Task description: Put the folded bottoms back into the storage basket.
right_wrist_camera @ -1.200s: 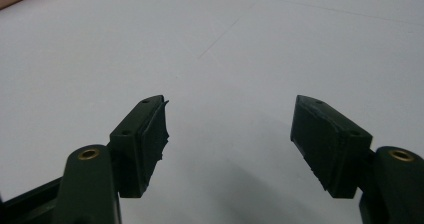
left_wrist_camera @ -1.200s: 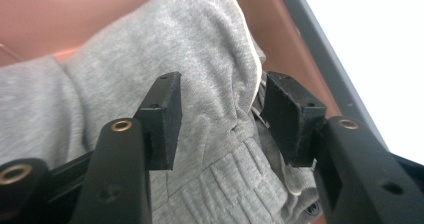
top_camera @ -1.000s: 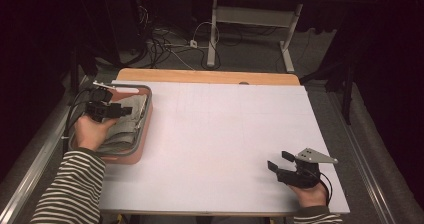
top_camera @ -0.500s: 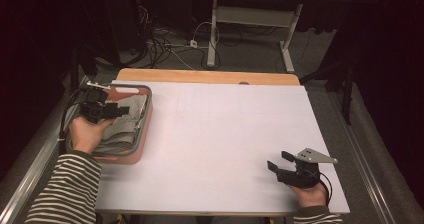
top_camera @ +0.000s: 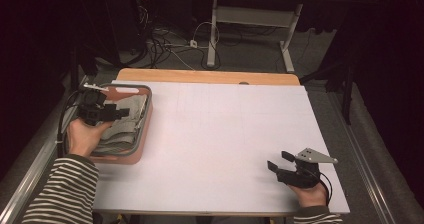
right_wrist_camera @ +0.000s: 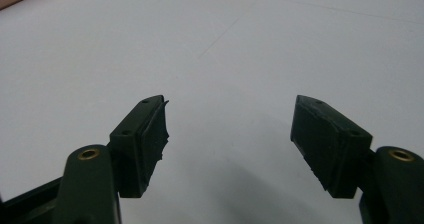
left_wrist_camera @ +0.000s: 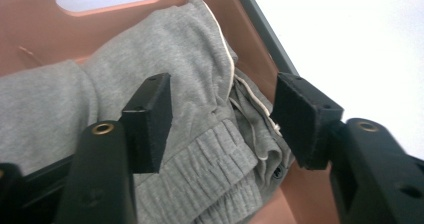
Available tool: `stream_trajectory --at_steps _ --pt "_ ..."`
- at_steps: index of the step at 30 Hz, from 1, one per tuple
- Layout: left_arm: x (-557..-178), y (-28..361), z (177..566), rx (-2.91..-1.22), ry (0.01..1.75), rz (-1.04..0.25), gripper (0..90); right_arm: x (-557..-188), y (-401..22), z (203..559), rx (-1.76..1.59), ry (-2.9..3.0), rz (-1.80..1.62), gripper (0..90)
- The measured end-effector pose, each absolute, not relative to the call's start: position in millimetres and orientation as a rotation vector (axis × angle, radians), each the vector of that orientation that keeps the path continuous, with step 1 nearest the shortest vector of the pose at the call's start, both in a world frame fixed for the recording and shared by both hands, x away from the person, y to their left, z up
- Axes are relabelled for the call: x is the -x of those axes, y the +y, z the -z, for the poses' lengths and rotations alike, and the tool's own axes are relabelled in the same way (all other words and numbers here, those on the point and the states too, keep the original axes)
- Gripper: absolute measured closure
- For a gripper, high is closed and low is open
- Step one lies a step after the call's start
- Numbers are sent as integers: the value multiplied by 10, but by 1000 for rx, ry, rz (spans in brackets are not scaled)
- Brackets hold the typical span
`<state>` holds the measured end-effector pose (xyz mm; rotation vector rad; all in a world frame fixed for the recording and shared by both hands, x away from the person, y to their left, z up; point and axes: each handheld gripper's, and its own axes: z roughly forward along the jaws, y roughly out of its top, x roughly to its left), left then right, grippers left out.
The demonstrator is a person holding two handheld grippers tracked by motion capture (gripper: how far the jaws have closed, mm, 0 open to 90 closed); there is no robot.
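Observation:
A grey garment [top_camera: 125, 126] with white piping lies bunched in a brown tray [top_camera: 145, 134] at the table's left edge. My left gripper [top_camera: 120, 113] hangs just over it, pointing right across the tray. In the left gripper view its jaws [left_wrist_camera: 222, 119] stand apart above the grey garment [left_wrist_camera: 165, 49]. They have just been opening, and the pads do not pinch the cloth. My right gripper [top_camera: 279, 160] rests near the table's front right corner. Its jaws [right_wrist_camera: 227, 129] are open over bare white table with nothing between them.
The white table top [top_camera: 225, 124] stretches between the two hands, with a wooden strip [top_camera: 210, 76] along its far edge. The tray's rim [left_wrist_camera: 30, 29] has a slot handle at its far end. Cables and a desk frame lie on the floor beyond the table.
The left hand has shifted slightly over the tray, staying above the grey garment. The right gripper has kept still.

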<state>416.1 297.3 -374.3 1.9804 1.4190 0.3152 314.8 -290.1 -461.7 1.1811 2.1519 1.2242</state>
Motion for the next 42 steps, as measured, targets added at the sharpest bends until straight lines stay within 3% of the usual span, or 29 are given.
stream_trajectory --at_steps 6,42 --pt "-4120 2960 3752 -1977 1411 -321 348 -3148 -2905 4618 -1185 2151 -1225 310" --pt "-3803 2886 3773 -1983 1303 -345 337 -3138 -2920 4612 -1184 2149 -1228 310"
